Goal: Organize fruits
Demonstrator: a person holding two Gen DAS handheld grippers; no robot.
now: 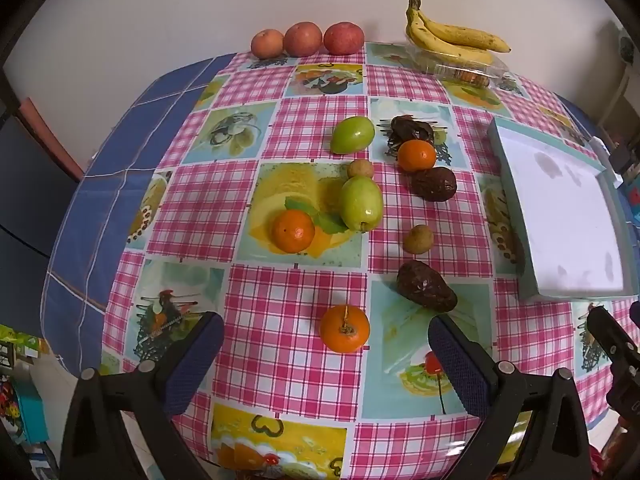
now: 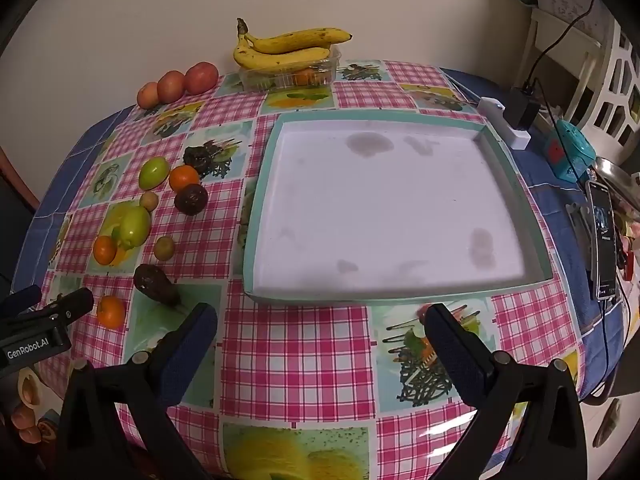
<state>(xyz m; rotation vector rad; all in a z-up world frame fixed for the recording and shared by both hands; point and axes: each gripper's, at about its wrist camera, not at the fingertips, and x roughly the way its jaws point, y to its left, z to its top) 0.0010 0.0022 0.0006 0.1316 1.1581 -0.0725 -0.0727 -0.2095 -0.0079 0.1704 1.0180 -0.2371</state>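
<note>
While both jaws stand spread and hold nothing, left gripper [image 1: 326, 354] faces the nearest orange [image 1: 344, 329] at 12 o'clock. Right gripper [image 2: 320, 338] faces the empty tray [image 2: 256, 216]; bananas [image 2: 286, 46] at 11 o'clock.

Scattered loose on a pink-checked cloth: three round oranges, nearest [image 1: 344, 329] stem up, another [image 1: 293, 230] just beside a tall green pear-like fruit [image 1: 361, 203], a third [image 1: 417, 155] farther back. A second green fruit [image 1: 352, 134] lying tilted behind. Two small round tan fruits [image 1: 417, 239] [image 1: 360, 169] among them. Dark brown wrinkled avocados: one [image 1: 426, 286] on its side, one [image 1: 434, 184] touching the far orange. Three reddish apples [image 1: 303, 39] in a row at the wall. Yellow spotted bananas [image 1: 452, 36] atop a clear plastic box. To the right, a shallow square white tray with teal rim [image 2: 256, 196], stained, holding nothing.
</note>
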